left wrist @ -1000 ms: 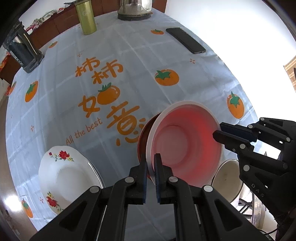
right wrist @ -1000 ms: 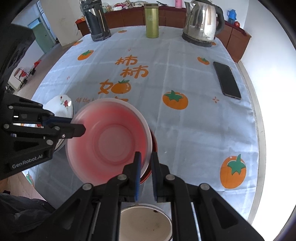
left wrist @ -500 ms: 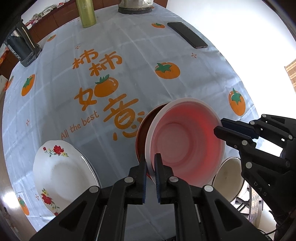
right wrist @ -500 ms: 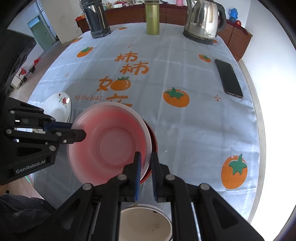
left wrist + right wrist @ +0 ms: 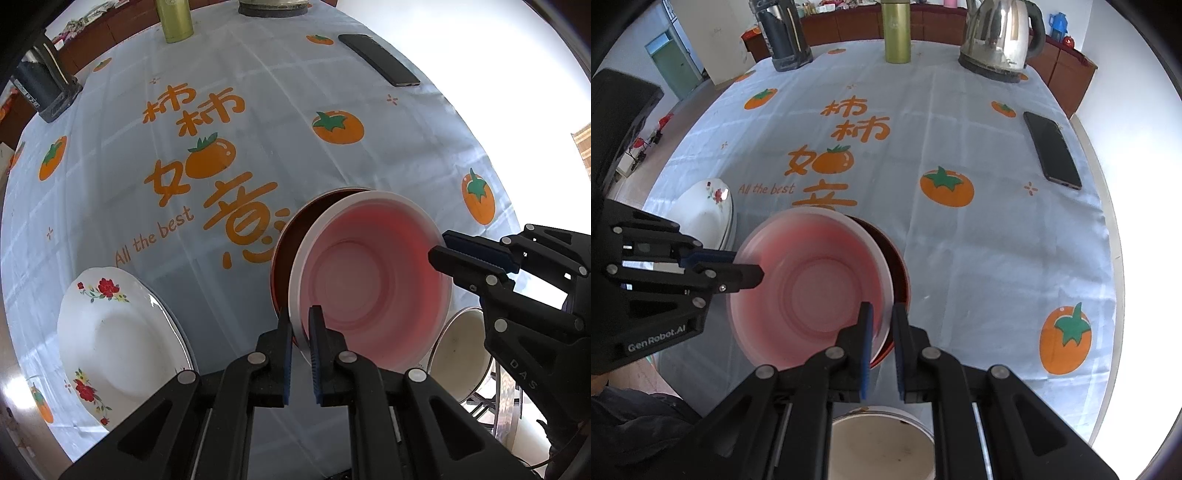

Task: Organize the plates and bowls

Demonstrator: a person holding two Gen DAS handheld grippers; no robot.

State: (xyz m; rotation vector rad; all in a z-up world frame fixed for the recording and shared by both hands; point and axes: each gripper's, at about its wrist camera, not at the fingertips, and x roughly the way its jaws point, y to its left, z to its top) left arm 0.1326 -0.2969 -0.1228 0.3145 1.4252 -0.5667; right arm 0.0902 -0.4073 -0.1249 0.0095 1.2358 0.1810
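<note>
A pink bowl is held in the air over the table's near edge, tilted. My left gripper is shut on its near-left rim. My right gripper is shut on the opposite rim of the same bowl. A dark red bowl sits right behind and under the pink one; I cannot tell whether they touch. It also shows in the right wrist view. A white flowered plate lies at the near left, also in the right wrist view.
A cream bowl sits below the table edge under my right gripper, also in the left wrist view. A black phone lies at the right. A kettle, a green flask and a dark jug stand at the far edge.
Both grippers have carried the pink bowl slightly forward and lower over the dark red bowl. The grips have not changed.
</note>
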